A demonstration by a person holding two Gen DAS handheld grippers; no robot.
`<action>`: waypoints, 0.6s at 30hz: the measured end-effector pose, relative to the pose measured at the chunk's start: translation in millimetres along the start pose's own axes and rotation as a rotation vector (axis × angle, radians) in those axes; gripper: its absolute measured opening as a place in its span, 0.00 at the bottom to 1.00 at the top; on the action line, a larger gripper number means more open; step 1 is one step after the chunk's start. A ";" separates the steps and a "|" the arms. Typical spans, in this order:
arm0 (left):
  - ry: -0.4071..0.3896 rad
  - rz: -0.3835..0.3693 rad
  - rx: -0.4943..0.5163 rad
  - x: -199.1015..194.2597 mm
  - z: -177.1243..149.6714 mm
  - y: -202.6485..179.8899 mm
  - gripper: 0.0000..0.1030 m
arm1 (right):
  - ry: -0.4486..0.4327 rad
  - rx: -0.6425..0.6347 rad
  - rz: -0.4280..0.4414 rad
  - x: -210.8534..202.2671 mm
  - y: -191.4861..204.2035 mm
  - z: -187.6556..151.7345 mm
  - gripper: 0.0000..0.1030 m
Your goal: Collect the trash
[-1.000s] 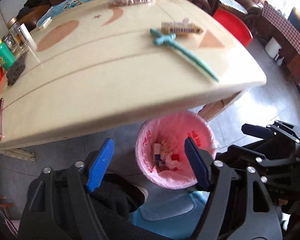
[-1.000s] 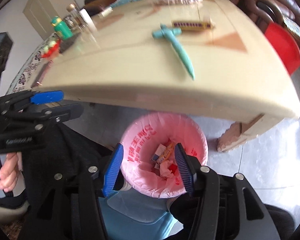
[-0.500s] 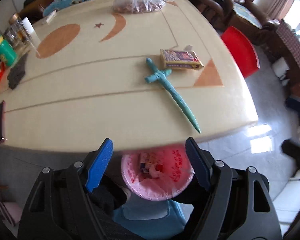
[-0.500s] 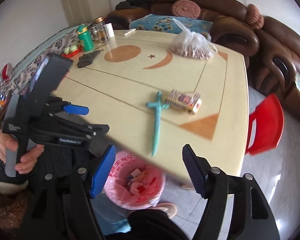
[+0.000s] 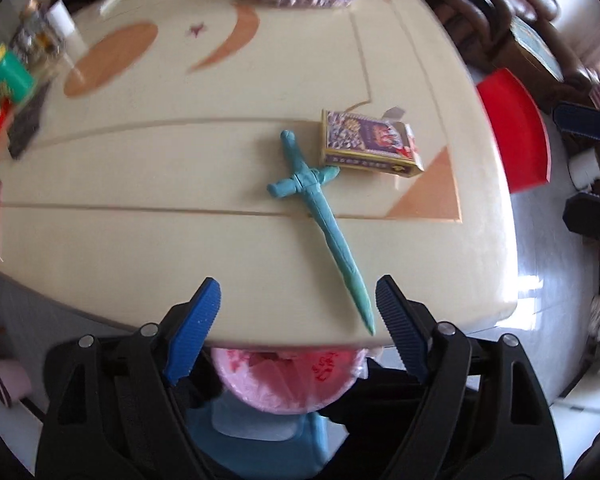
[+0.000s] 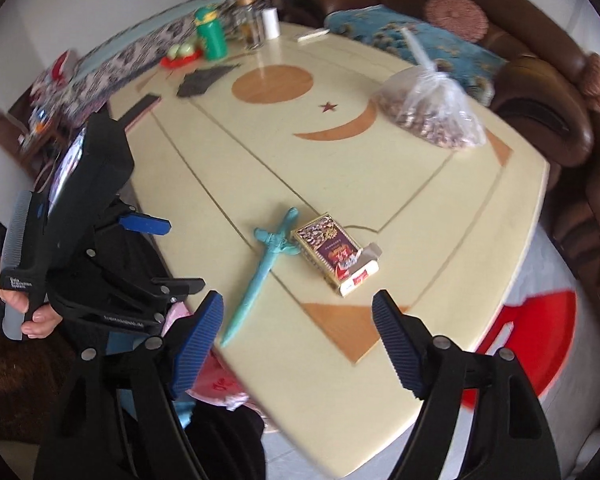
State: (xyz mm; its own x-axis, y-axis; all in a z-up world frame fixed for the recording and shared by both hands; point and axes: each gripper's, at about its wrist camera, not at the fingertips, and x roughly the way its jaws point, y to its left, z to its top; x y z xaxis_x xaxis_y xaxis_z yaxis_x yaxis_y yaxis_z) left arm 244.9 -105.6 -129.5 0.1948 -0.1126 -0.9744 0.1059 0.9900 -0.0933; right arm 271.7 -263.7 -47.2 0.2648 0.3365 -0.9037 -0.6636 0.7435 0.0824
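small printed box (image 6: 334,254) lies on the cream bench (image 6: 340,184), torn flap open, touching the crossguard of a teal toy sword (image 6: 264,268) beside it. box print too blurred to read in both views. left wrist view alone shows the pink-lined trash bin (image 5: 288,380) under the bench's near edge, red writing on the liner, unreadable; right view catches only a pink sliver. right view alone shows left tongs (image 6: 172,256) in a hand (image 6: 24,312), small white lettering on the body, illegible. left tongs (image 5: 296,312) opening, nothing between. right tongs (image 6: 298,328) opening, empty, above the bench edge. bag of nuts (image 6: 432,112), green bottle (image 6: 210,34), red stool (image 6: 540,344) further out.
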 end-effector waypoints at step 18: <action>0.086 0.079 -0.168 60.5 19.4 -3.2 0.76 | 0.213 -0.278 0.181 108.9 -41.5 55.1 0.73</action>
State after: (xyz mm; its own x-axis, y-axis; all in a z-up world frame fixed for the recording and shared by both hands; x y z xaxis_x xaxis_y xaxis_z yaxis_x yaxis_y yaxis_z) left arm 275.2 -117.3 -184.1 0.1111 -0.0337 -0.9932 -0.0718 0.9965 -0.0418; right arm 366.6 -226.0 -125.9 -0.0061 0.2986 -0.9543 -0.8582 0.4883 0.1583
